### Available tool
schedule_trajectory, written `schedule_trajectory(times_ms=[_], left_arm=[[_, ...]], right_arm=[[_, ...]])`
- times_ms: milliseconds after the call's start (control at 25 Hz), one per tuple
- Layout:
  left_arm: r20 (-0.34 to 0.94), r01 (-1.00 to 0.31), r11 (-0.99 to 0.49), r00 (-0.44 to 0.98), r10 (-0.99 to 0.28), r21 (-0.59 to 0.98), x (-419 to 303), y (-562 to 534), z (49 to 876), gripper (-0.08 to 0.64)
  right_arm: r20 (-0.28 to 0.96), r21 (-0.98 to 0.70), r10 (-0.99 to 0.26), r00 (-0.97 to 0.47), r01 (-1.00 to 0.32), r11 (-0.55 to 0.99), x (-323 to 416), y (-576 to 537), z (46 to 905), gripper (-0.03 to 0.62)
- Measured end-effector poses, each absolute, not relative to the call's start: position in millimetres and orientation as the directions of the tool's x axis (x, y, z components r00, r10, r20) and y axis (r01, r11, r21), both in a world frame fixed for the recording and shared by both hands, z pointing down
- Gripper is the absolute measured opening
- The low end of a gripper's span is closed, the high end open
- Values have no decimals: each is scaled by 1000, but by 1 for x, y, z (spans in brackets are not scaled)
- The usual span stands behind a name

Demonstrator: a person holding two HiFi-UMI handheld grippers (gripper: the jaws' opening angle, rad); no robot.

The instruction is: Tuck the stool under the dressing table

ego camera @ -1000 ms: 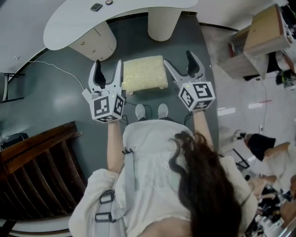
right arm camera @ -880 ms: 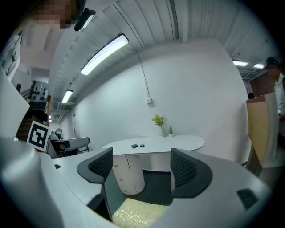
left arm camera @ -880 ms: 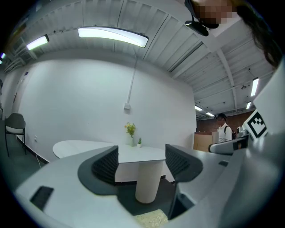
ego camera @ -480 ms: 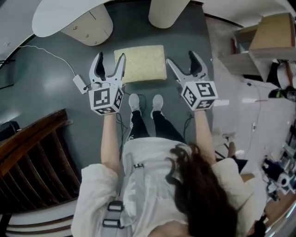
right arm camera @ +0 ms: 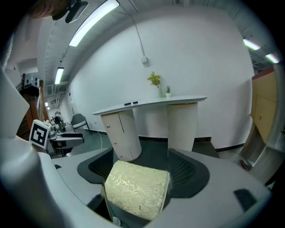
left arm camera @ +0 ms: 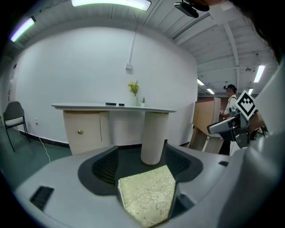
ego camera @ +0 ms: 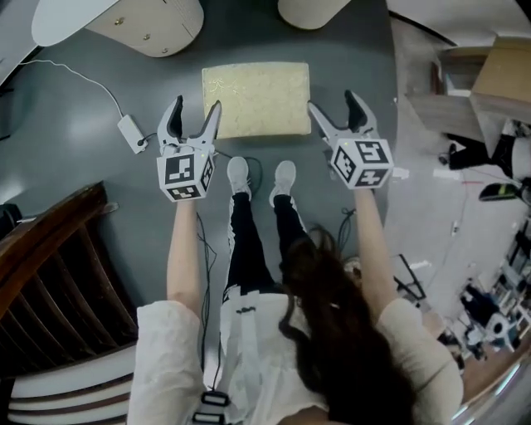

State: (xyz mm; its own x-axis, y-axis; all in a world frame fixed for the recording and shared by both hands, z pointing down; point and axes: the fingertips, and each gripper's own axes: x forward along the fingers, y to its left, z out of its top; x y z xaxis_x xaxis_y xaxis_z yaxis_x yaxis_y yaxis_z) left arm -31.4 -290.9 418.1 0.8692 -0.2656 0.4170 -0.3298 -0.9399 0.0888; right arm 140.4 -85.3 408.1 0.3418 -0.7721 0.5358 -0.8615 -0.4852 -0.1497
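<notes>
The stool point(ego camera: 255, 100), a low block upholstered in pale gold fabric, stands on the dark floor point(ego camera: 91, 183) in the upper middle of the head view. It is short of the dressing table point(ego camera: 70, 18), whose white worktop runs off the upper left corner. The gap it belongs in lies just beyond it, between the cabinet pedestal point(ego camera: 153, 25) at the upper left and the round column point(ego camera: 311, 10) at the top centre. The person stands square behind the stool, feet point(ego camera: 261, 176) close to its near edge, and this lines the body up with that gap. The left gripper point(ego camera: 194, 112) is held at the stool's left near corner and the right gripper point(ego camera: 334, 108) at its right near corner. Both have their jaws spread wide and clamp nothing. Each gripper view shows the gold fabric low between its own parted jaws with the table legs behind, so both point along the way the stool would travel. Flanking the two corners evenly looks like a setup for a straight two-sided push or grip that keeps the stool from swivelling. Whether either inner jaw touches the fabric cannot be told. The tuck itself seems not yet begun.
</notes>
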Motion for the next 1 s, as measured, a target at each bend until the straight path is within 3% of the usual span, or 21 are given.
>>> schedule_trajectory(times_ms=[440, 1000], left_arm=[[588, -248, -963, 797, -139, 108, -52, -258, 588, 311], [779, -240, -964, 624, -59, 119, -131, -229, 717, 311]], right_arm=[[655, -115, -689, 309, -861, -495, 132, -66, 561, 374], [811, -62, -523, 263, -850, -524, 99, -4, 699, 374]])
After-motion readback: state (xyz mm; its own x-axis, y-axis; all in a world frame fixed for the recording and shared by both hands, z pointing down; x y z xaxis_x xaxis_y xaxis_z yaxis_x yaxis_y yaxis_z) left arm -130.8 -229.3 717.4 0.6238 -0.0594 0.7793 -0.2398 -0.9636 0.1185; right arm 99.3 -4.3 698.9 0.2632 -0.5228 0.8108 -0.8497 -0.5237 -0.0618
